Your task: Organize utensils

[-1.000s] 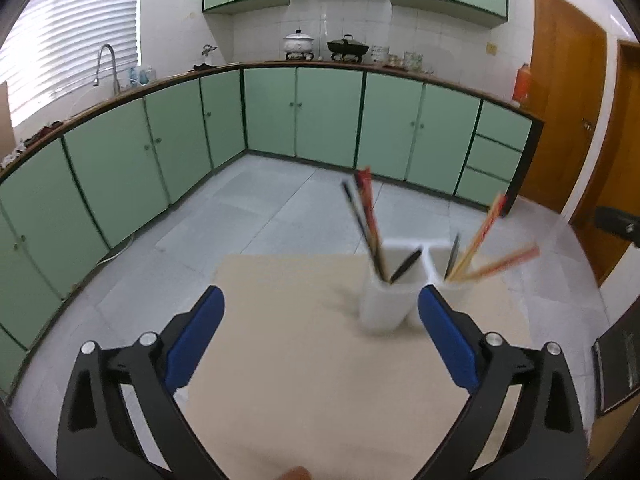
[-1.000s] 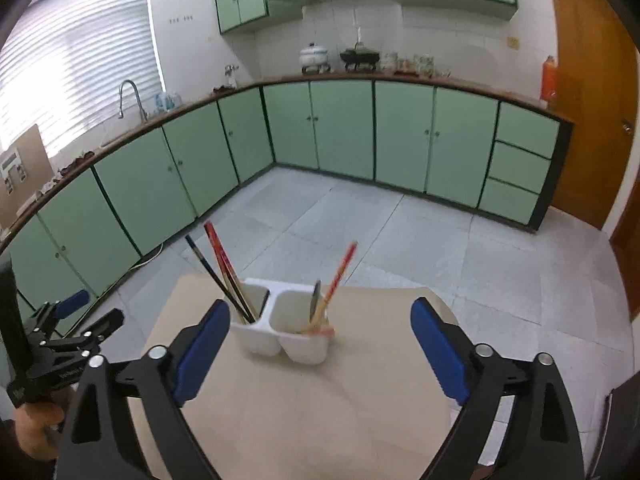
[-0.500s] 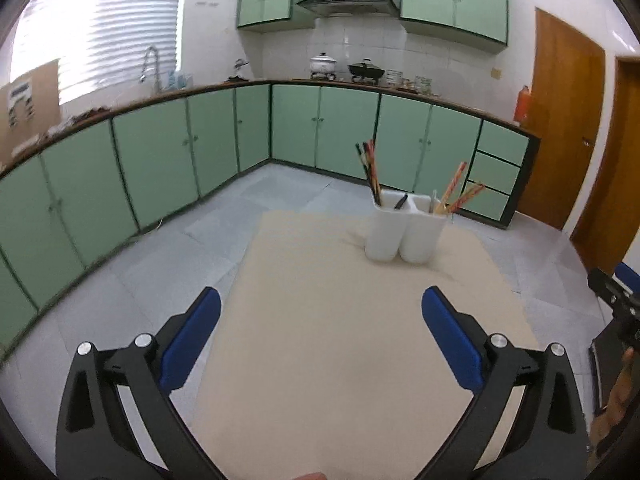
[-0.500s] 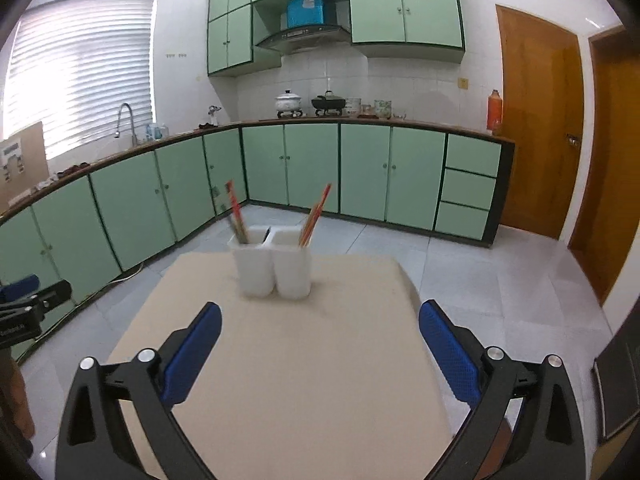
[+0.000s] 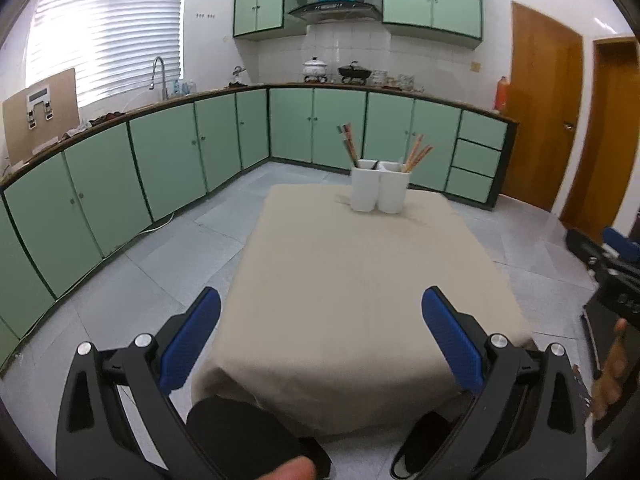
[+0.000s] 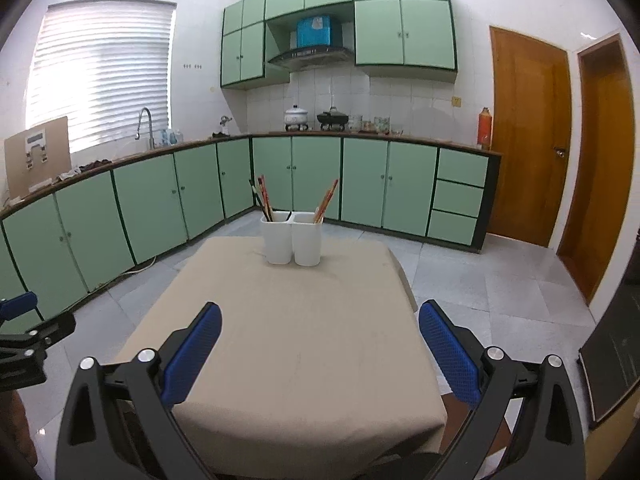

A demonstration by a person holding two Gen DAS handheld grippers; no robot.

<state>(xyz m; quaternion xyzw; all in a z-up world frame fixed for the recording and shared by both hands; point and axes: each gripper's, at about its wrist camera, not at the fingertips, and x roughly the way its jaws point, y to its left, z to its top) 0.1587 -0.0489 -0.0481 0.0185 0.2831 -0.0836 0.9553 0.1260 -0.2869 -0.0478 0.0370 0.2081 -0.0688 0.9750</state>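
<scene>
Two views take in the same table [image 5: 360,280] under its beige cloth, but each catches something the other misses. The left wrist view shows a dark shoe [image 5: 256,440] at the bottom centre of the frame and, at the right edge, the right gripper [image 5: 612,256] with a hand [image 5: 612,364] below it. The right wrist view shows more of the wooden doors [image 6: 532,136] at the right of the frame, and the left gripper [image 6: 24,332] pokes in at the lower left edge.

The white two-compartment holder [image 5: 380,190] stands at the far end of the table, upper centre of the frame in both views. Its left compartment holds dark and red chopsticks [image 5: 349,144] leaning left. The right compartment holds orange-red chopsticks [image 5: 418,156] leaning right. The tabletop around the holder is bare cloth.

In its own view, the left gripper [image 5: 320,320] fills the lower frame with its blue pads [image 5: 192,340] spread wide, empty and touching nothing. The right gripper [image 6: 318,332] is equally wide apart in its own view, blue pads [image 6: 448,352] holding nothing, well short of the holder [image 6: 292,238].
</scene>
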